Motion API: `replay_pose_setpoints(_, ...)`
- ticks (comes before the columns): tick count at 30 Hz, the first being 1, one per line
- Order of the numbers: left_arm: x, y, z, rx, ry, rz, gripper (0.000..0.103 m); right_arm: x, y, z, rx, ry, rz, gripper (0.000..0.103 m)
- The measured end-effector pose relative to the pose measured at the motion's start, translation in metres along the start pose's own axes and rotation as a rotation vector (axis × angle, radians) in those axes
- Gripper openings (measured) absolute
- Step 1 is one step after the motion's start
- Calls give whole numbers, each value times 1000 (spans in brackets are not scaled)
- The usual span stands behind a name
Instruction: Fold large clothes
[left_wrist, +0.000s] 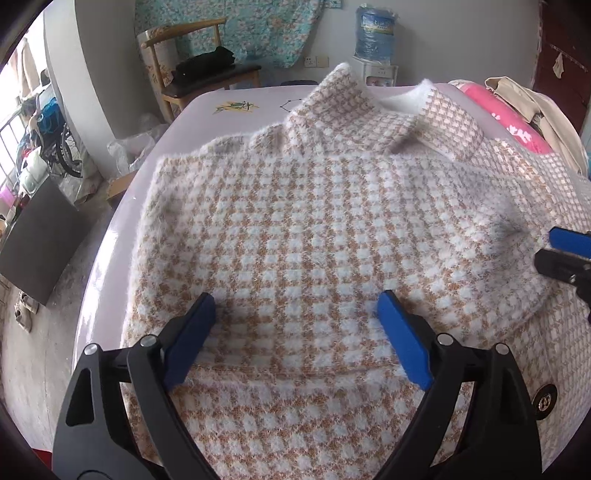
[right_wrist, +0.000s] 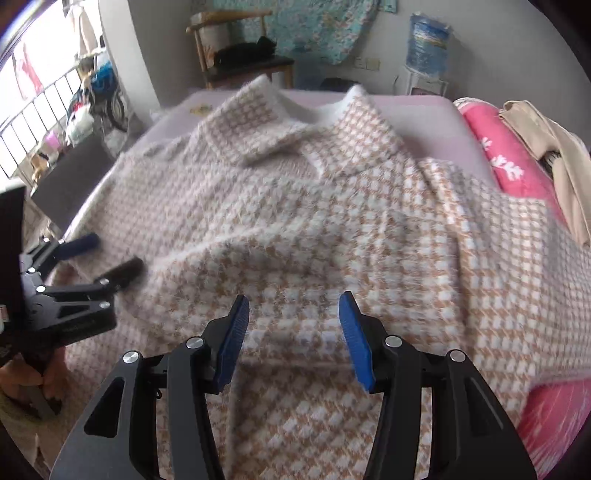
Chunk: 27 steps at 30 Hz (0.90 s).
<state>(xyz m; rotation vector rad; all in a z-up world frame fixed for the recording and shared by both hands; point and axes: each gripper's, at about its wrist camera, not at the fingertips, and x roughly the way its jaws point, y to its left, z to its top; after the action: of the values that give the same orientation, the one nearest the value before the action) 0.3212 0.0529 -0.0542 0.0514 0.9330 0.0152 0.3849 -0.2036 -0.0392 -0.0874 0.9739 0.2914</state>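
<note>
We judge the coat soft, fuzzy, bulky (likely droopy), so grab hems; left gripper wide, right gripper half-open, both empty.

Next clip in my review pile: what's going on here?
A person with a claw in each hand is folding a fuzzy tan-and-white checked coat spread on a lilac table. The sides look already folded in over the middle, collar at the far end. The left claw and the right claw both hover open over the near part, gripping nothing.
</note>
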Motion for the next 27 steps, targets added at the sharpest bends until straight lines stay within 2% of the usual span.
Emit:
replay_pose_setpoints(2, 1, 0, -1, 1, -5, 16, 92, 12, -5, -5, -7, 30, -20, 51)
replay_pose_setpoints(6, 4, 7, -1, -48, 21, -2, 95, 12, 10, -8, -94, 1, -90, 52)
replay_pose_setpoints(8, 4, 7, -1, -42, 24, 2, 95, -4, 13, -6, -100, -37, -63, 52)
replay_pose_setpoints(11, 4, 6, 0, -40, 24, 1, 95, -21, 6, -5, -71, -73, -80, 62)
replay_pose_setpoints(13, 4, 6, 0, -43, 25, 1, 95, -19, -4, -7, -40, -50, -96, 68)
replay_pose_setpoints(17, 4, 6, 0, -39, 33, 0, 95, 1, -25, -14, 2, 12, -123, 72)
replay_pose_setpoints(19, 5, 7, 0, -38, 38, -3, 95, 9, -32, -17, 15, 20, -107, 83)
replay_pose_setpoints(23, 4, 6, 0, -40, 33, 2, 95, 12, -33, -19, -5, 24, -110, 91)
replay_pose_setpoints(24, 4, 6, 0, -39, 32, 1, 95, 14, -34, -18, -2, 33, -115, 97)
replay_pose_setpoints(27, 4, 6, -1, -35, 26, -1, 95, 16, -35, -20, 6, 39, -110, 97)
